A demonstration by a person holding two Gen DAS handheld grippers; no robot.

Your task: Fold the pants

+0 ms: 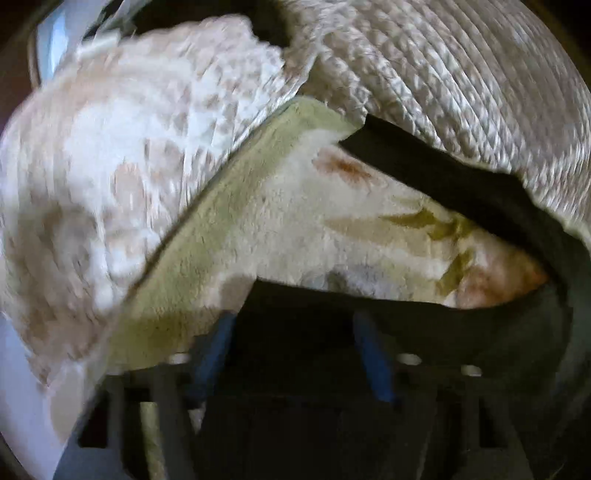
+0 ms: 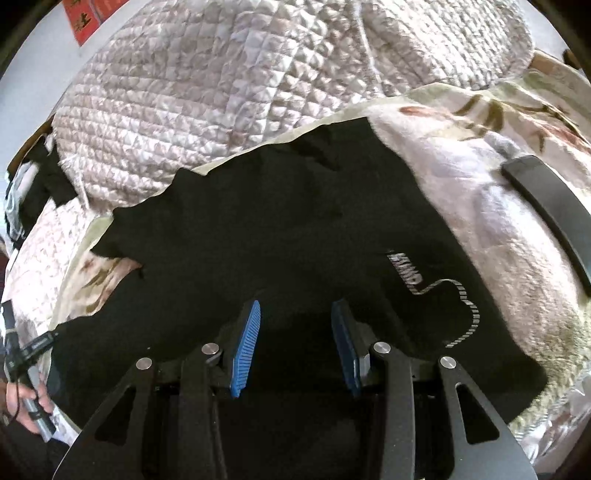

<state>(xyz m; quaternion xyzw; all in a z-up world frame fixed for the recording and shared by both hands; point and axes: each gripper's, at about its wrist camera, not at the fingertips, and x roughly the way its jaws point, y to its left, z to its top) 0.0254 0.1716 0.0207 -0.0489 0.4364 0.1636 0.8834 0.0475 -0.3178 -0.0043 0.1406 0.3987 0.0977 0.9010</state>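
Observation:
The black pants (image 2: 280, 221) lie spread on a floral fleece blanket (image 2: 491, 192), with white lettering and a dotted line (image 2: 461, 295) on the right part. My right gripper (image 2: 295, 345) hangs just over the pants. Its blue pads (image 2: 246, 347) stand apart, their ribbed faces bare and nothing pressed between them. In the blurred left wrist view, my left gripper (image 1: 295, 354) sits at a black edge of the pants (image 1: 424, 317). Its blue pads (image 1: 373, 360) are apart, and dark cloth covers their tips. A black strip of pants (image 1: 443, 184) runs along the blanket (image 1: 280, 221).
A quilted cream bedspread (image 2: 207, 92) is bunched behind the pants and fills the upper left wrist view (image 1: 461, 74). A dark flat strip (image 2: 550, 210) lies on the blanket at the right. A person's hand (image 2: 18, 402) holds a grey handle at the left edge. A red paper (image 2: 85, 18) hangs on the wall.

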